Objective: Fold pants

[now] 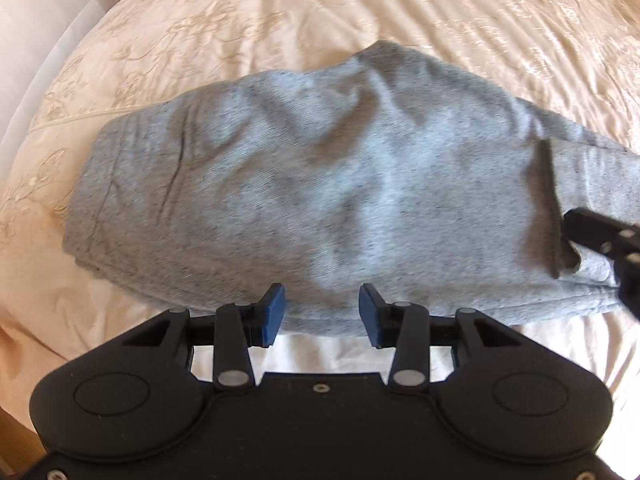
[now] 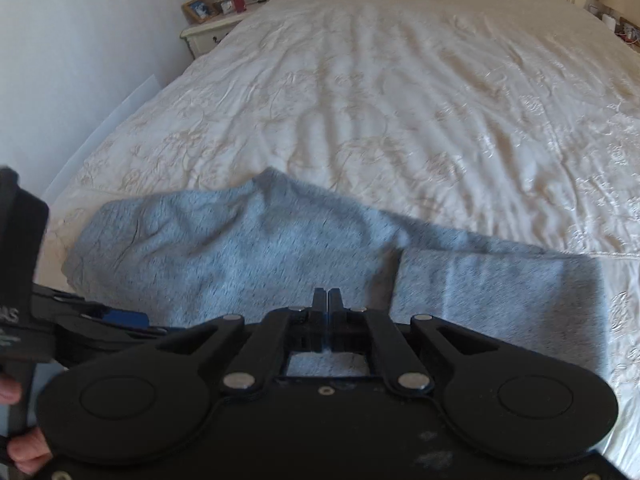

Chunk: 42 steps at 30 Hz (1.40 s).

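Grey pants [image 1: 320,184] lie on the cream bedspread [image 2: 440,100], already doubled into 1 bundle, I judge; a smaller fold remains. My left gripper [image 1: 322,316] hangs parted and empty; my right gripper [image 2: 328,300] is closed, holding nothing I can see.

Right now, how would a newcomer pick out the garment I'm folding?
Find the large bed with the cream embroidered bedspread. Near its foot edge lie the grey sweatpants, partly folded. They are the only grey, heathered knit thing on that pale, shiny cover.
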Each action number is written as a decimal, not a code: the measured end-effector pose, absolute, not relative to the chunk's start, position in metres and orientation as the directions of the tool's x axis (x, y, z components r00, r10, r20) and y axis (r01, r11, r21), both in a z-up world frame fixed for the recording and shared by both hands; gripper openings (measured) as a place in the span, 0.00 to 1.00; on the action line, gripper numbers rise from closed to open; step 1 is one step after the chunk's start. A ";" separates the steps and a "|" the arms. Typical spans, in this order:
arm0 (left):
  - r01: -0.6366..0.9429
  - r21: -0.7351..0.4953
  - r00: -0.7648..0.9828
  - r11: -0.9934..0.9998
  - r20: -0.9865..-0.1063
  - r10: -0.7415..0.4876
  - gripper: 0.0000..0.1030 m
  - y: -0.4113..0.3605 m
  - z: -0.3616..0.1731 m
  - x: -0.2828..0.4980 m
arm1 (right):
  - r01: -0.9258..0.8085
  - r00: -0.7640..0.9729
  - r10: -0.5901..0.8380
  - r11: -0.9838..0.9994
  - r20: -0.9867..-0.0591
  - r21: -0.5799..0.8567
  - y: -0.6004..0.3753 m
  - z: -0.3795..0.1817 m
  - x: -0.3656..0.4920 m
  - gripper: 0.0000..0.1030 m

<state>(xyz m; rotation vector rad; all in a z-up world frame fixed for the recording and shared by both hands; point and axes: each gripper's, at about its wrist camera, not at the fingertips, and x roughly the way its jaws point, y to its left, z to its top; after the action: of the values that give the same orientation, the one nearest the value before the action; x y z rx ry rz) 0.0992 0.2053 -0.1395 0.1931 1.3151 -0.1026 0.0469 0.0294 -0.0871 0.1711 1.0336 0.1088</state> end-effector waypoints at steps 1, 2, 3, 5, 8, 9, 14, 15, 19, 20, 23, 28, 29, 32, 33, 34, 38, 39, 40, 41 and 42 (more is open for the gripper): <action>0.179 0.088 0.251 0.980 -0.967 0.041 0.49 0.214 -0.139 0.098 | -0.017 0.484 0.180 0.980 -0.856 0.197 0.042 -0.100 0.046 0.02; 0.174 0.088 0.251 0.981 -0.967 0.042 0.49 0.220 -0.138 0.097 | -0.016 0.458 0.179 0.981 -0.871 0.194 0.052 -0.108 0.046 0.02; 0.171 0.080 0.250 0.982 -0.968 0.035 0.49 0.224 -0.137 0.097 | -0.008 0.439 0.176 0.981 -0.881 0.192 0.058 -0.112 0.045 0.02; 0.169 0.051 0.247 0.984 -0.969 0.008 0.49 0.228 -0.136 0.096 | 0.019 0.446 0.177 0.978 -0.877 0.208 0.056 -0.112 0.040 0.05; 0.188 -0.005 0.250 0.982 -0.967 -0.053 0.50 0.222 -0.134 0.098 | 0.075 0.464 0.137 0.978 -0.875 0.193 0.033 -0.105 0.027 0.08; 0.199 -0.025 0.257 0.980 -0.963 -0.077 0.53 0.214 -0.132 0.100 | 0.089 0.468 0.110 0.981 -0.877 0.171 0.025 -0.103 0.024 0.09; 0.294 -0.149 0.245 0.944 -0.943 -0.225 0.59 0.156 -0.126 0.113 | 0.172 0.488 -0.052 0.984 -0.871 0.038 -0.029 -0.096 0.008 0.10; 0.313 -0.180 0.230 0.932 -0.938 -0.259 0.62 0.142 -0.127 0.116 | 0.193 0.490 -0.075 0.981 -0.869 0.025 -0.040 -0.094 0.003 0.10; 0.341 -0.256 0.162 0.904 -0.932 -0.325 0.64 0.090 -0.141 0.131 | 0.258 0.486 -0.104 0.966 -0.868 0.028 -0.076 -0.091 -0.009 0.10; 0.332 -0.263 0.144 0.906 -0.935 -0.325 0.65 0.080 -0.148 0.135 | 0.266 0.482 -0.106 0.963 -0.870 0.030 -0.082 -0.092 -0.012 0.10; 0.307 -0.275 0.093 0.911 -0.944 -0.316 0.65 0.056 -0.169 0.145 | 0.270 0.474 -0.112 0.962 -0.873 0.023 -0.097 -0.091 -0.021 0.10; 0.336 -0.240 0.064 0.911 -0.959 -0.276 0.77 0.032 -0.194 0.144 | 0.251 0.470 -0.079 0.967 -0.879 0.048 -0.112 -0.093 -0.028 0.10; 0.336 -0.251 0.064 0.908 -0.956 -0.288 0.84 0.029 -0.195 0.142 | 0.244 0.470 -0.071 0.968 -0.880 0.052 -0.114 -0.095 -0.027 0.10; 0.321 -0.299 0.043 0.899 -0.943 -0.329 0.88 0.020 -0.197 0.139 | 0.228 0.467 -0.054 0.972 -0.883 0.061 -0.122 -0.098 -0.029 0.10; 0.310 -0.315 0.035 0.897 -0.939 -0.342 0.90 0.017 -0.198 0.139 | 0.226 0.468 -0.047 0.972 -0.883 0.068 -0.126 -0.099 -0.030 0.10; 0.302 -0.317 0.029 0.899 -0.940 -0.341 0.91 0.014 -0.200 0.140 | 0.225 0.467 -0.040 0.971 -0.883 0.075 -0.129 -0.099 -0.031 0.10; 0.304 -0.238 0.054 0.923 -0.963 -0.266 0.43 -0.005 -0.198 0.139 | 0.221 0.465 -0.010 0.969 -0.885 0.106 -0.143 -0.099 -0.036 0.10; 0.297 -0.225 0.059 0.928 -0.966 -0.253 0.31 -0.007 -0.194 0.140 | 0.218 0.463 -0.002 0.969 -0.886 0.112 -0.145 -0.099 -0.037 0.10; 0.272 -0.226 0.076 0.935 -0.964 -0.255 0.16 -0.006 -0.187 0.140 | 0.214 0.460 0.006 0.970 -0.888 0.117 -0.146 -0.099 -0.039 0.10; 0.248 -0.226 0.098 0.942 -0.962 -0.256 0.14 -0.001 -0.177 0.140 | 0.206 0.457 0.015 0.971 -0.889 0.122 -0.148 -0.100 -0.041 0.10; 0.231 -0.231 0.117 0.945 -0.958 -0.262 0.14 0.002 -0.167 0.140 | 0.192 0.454 0.024 0.974 -0.891 0.124 -0.148 -0.100 -0.045 0.10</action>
<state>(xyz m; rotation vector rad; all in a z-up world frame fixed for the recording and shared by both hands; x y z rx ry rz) 0.1395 0.0023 -0.1673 -0.0267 1.4085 -0.3610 -0.0446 -0.1479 -0.1001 0.2190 1.0970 -0.1045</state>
